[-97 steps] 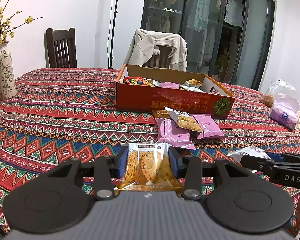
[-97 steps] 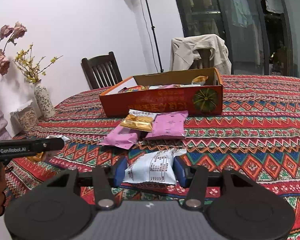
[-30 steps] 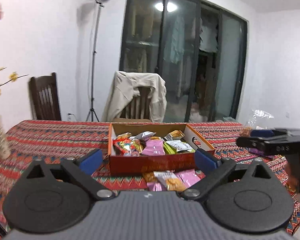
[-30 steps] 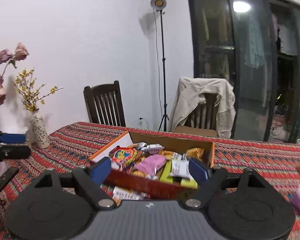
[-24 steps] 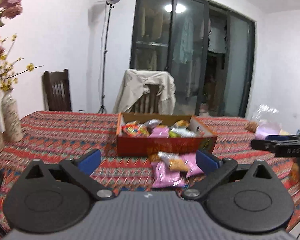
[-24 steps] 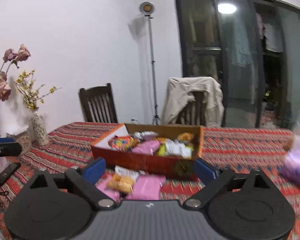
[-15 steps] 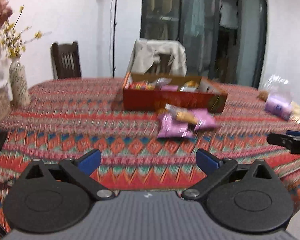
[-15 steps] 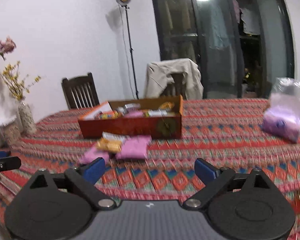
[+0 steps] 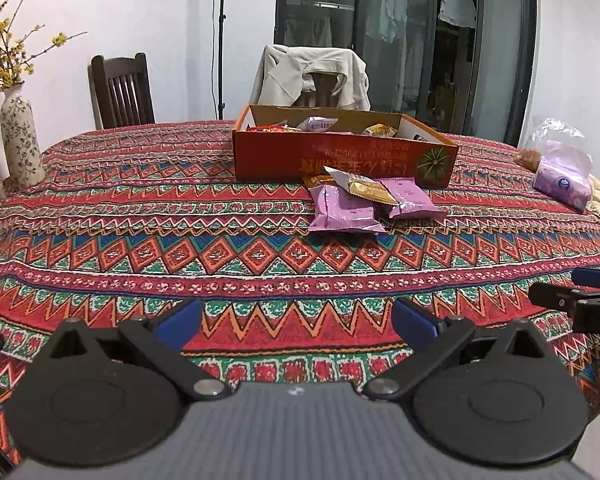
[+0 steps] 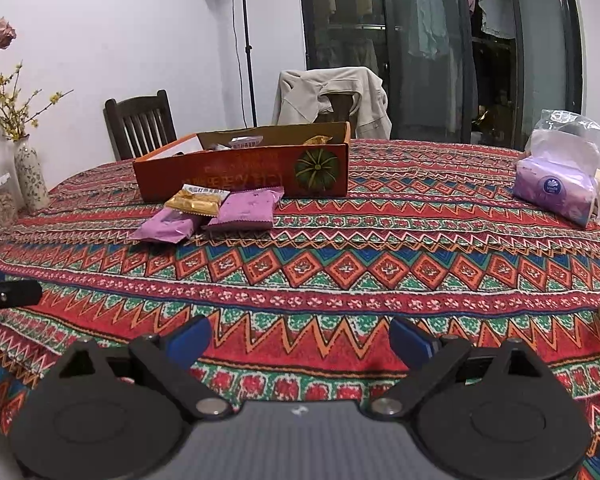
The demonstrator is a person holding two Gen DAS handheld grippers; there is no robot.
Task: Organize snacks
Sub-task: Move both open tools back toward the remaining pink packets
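An orange cardboard box (image 9: 340,158) (image 10: 240,170) holding several snack packets stands mid-table. In front of it lie two purple packets (image 9: 342,210) (image 10: 246,208) and a gold packet (image 9: 370,188) (image 10: 196,202) resting on them. My left gripper (image 9: 296,318) hovers low over the near edge of the patterned tablecloth, open, nothing between its blue pads. My right gripper (image 10: 300,338) is likewise open and empty near the table's front. Each gripper's tip shows at the edge of the other's view.
A purple tissue pack in a clear bag (image 9: 564,178) (image 10: 556,186) sits at the right edge. A patterned vase (image 9: 20,144) stands at the left. Two chairs (image 10: 140,124) stand behind the table, one draped with a jacket (image 9: 312,76).
Both grippers have dropped from above the box down to the table's near side and tilted downward. The box and packets now lie farther ahead. Both grippers stay open and empty.
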